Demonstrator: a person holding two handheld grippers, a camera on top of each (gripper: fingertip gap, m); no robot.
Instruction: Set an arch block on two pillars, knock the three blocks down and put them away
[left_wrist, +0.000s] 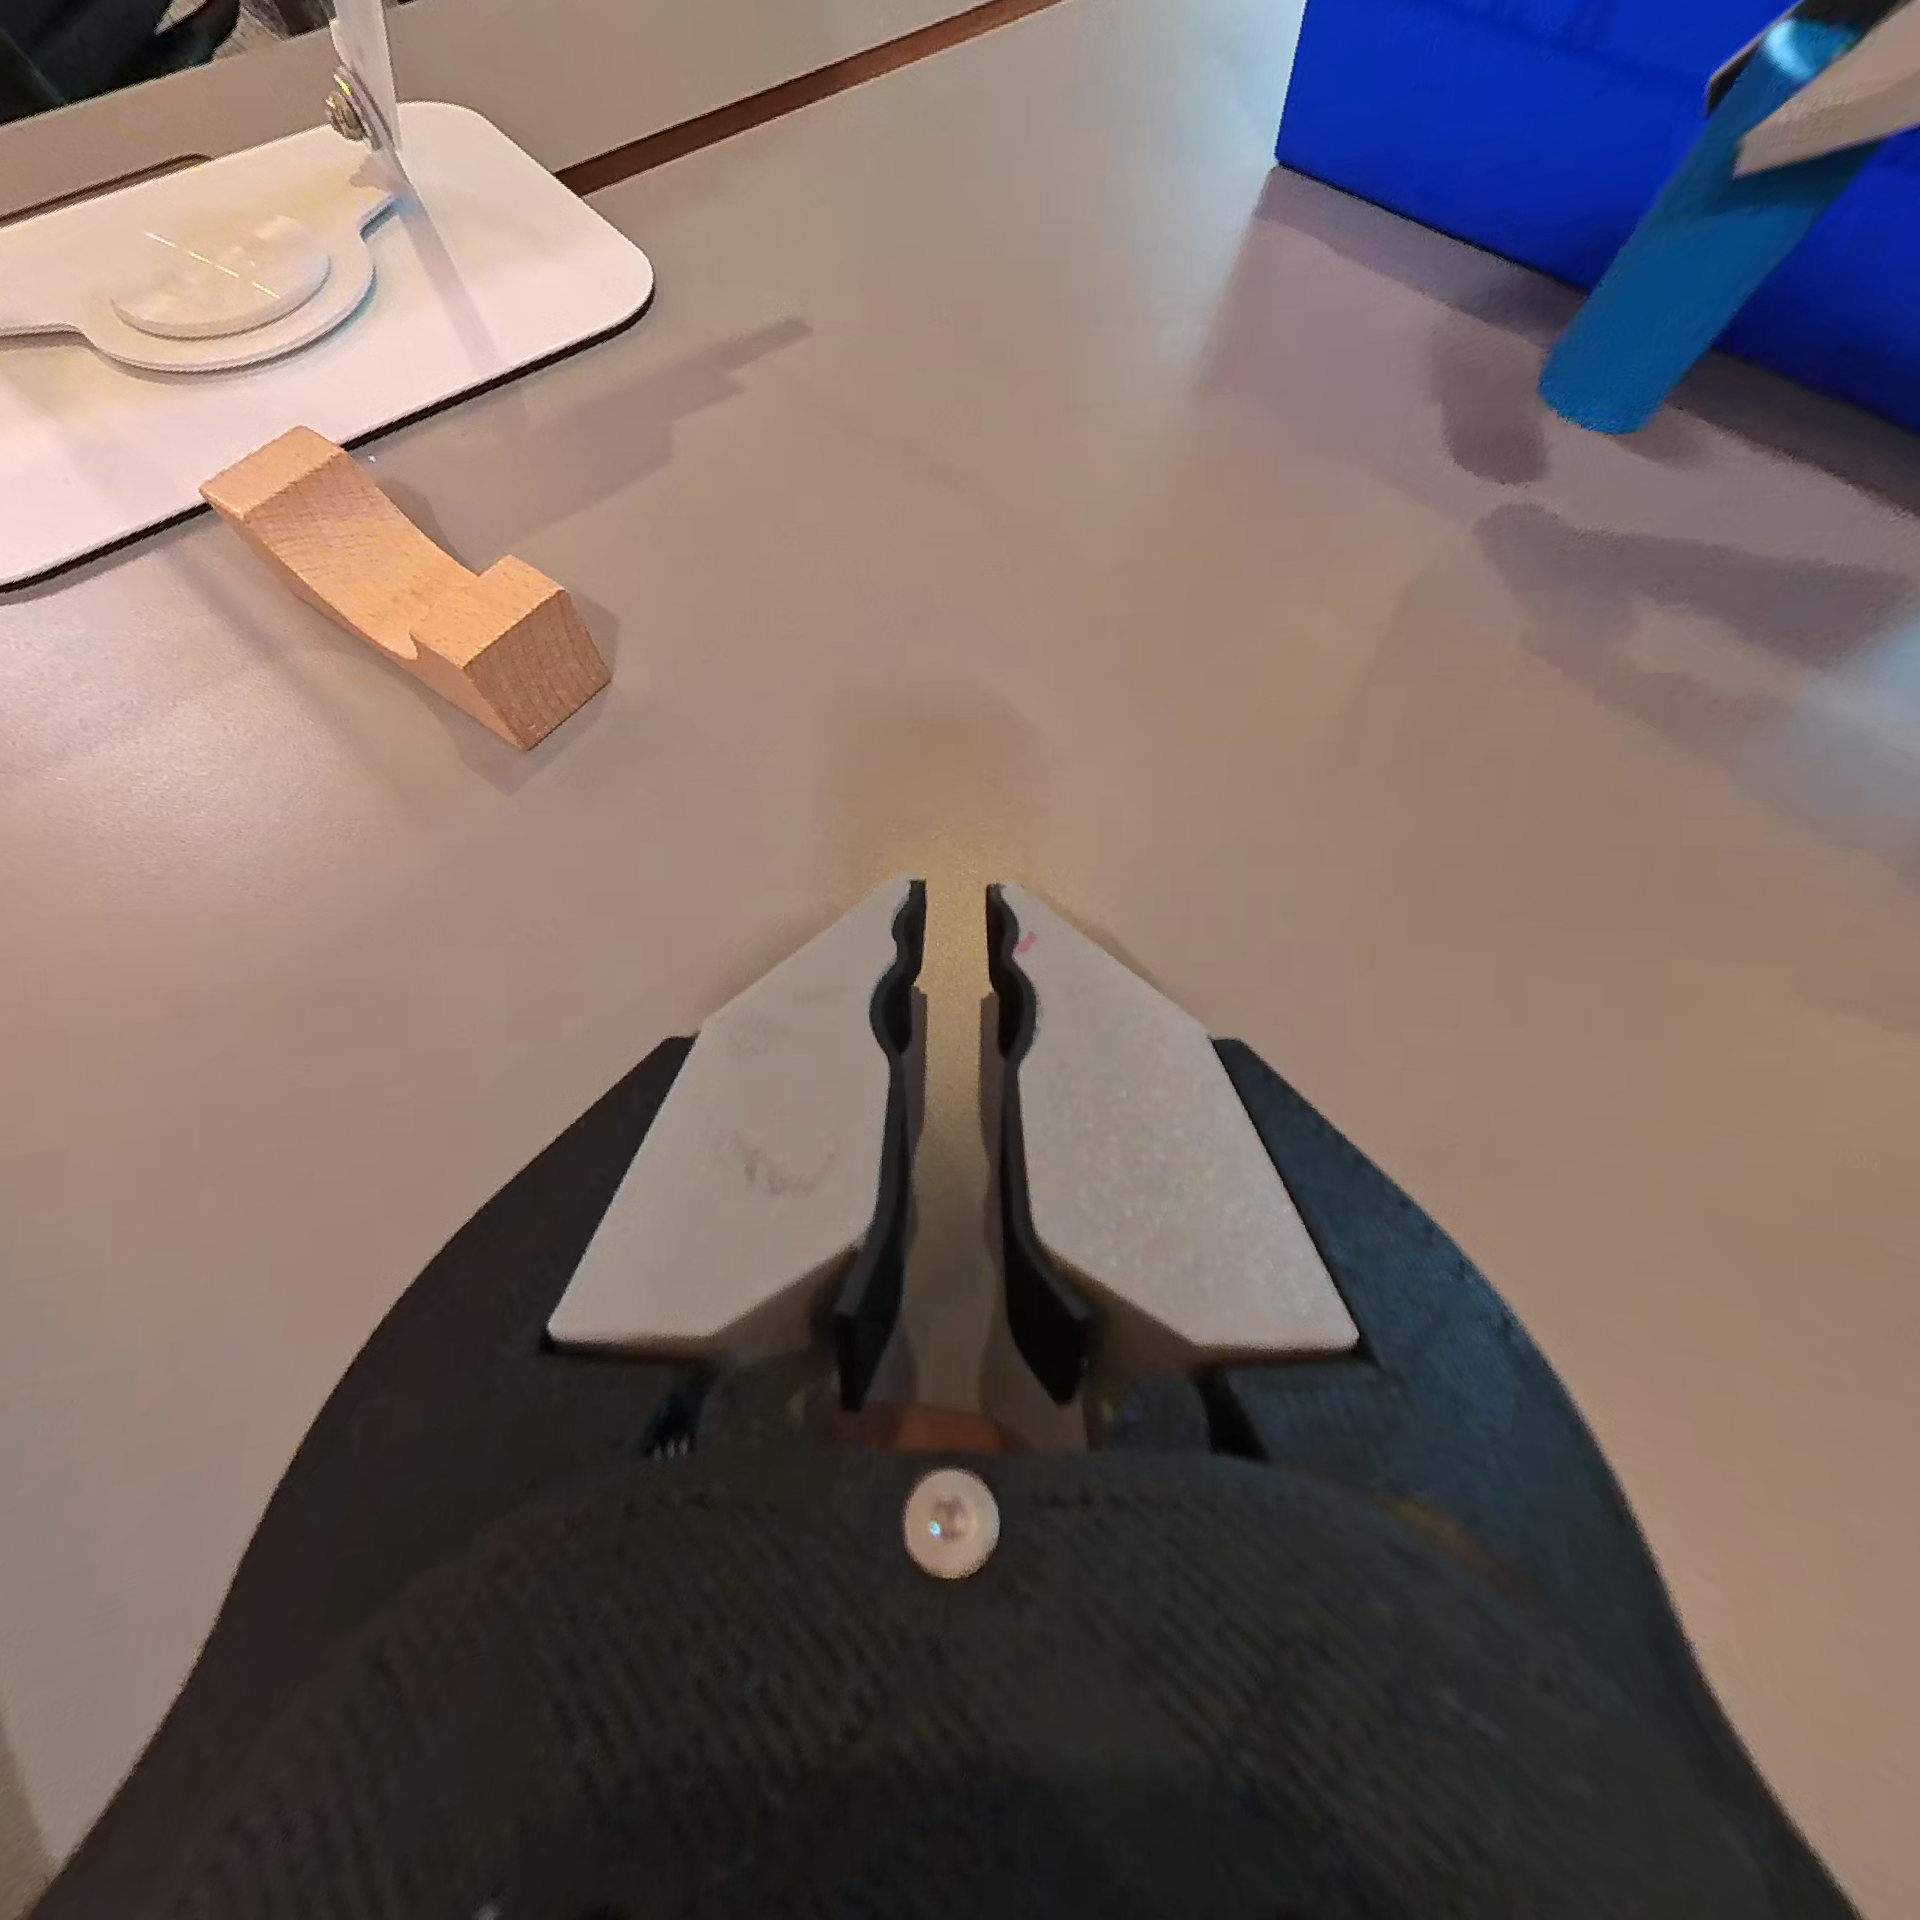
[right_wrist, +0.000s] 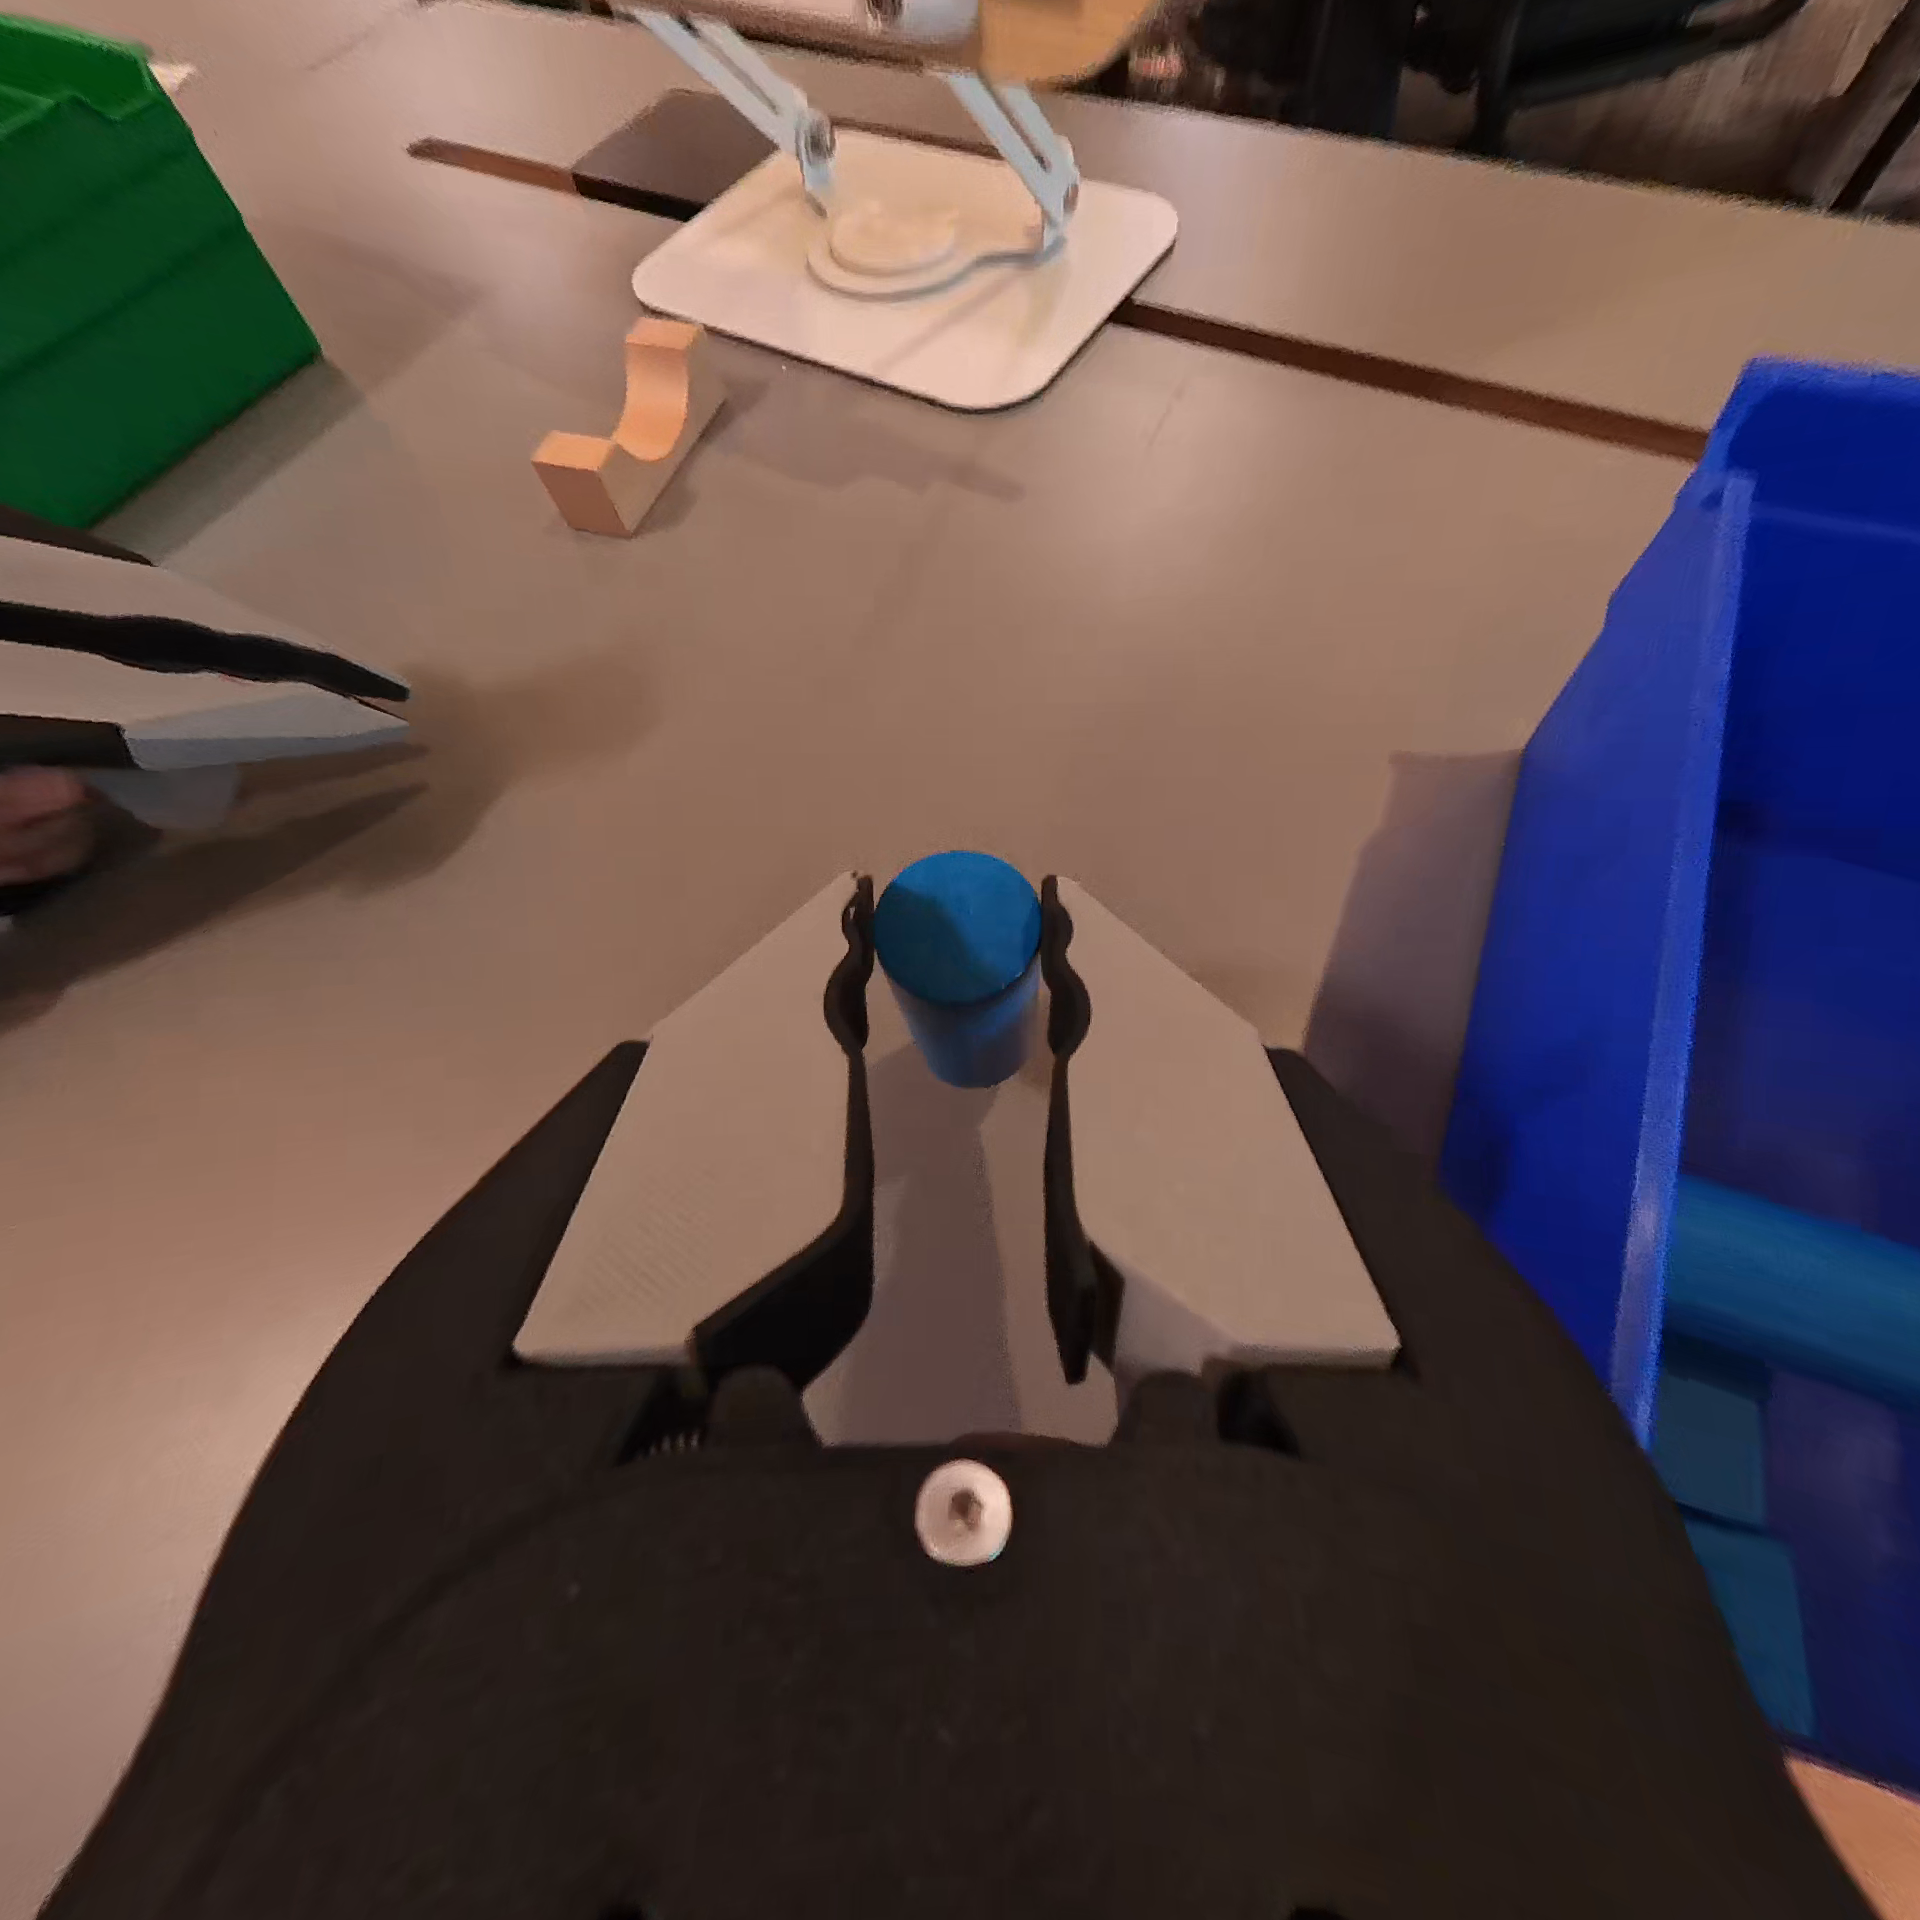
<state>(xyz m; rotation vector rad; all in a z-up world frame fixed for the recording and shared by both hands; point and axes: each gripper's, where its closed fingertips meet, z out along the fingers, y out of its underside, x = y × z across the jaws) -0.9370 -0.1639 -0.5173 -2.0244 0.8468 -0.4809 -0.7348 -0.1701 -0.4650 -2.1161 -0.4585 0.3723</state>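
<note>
while the right gripper (right_wrist: 957, 883) clamps a blue pillar (right_wrist: 961, 961) beside the blue bin's rim (right_wrist: 1730, 488), bare table (left_wrist: 1039, 520) lies ahead.

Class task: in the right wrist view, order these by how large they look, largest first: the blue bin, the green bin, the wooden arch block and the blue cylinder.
1. Blue bin, cropped by the frame.
2. Green bin, also cropped.
3 and 4. Wooden arch block and blue cylinder held in the right gripper look alike; the cylinder is far nearer the camera, so unranked.

No legible text, labels, brands, numbers or signs anywhere in either view.
</note>
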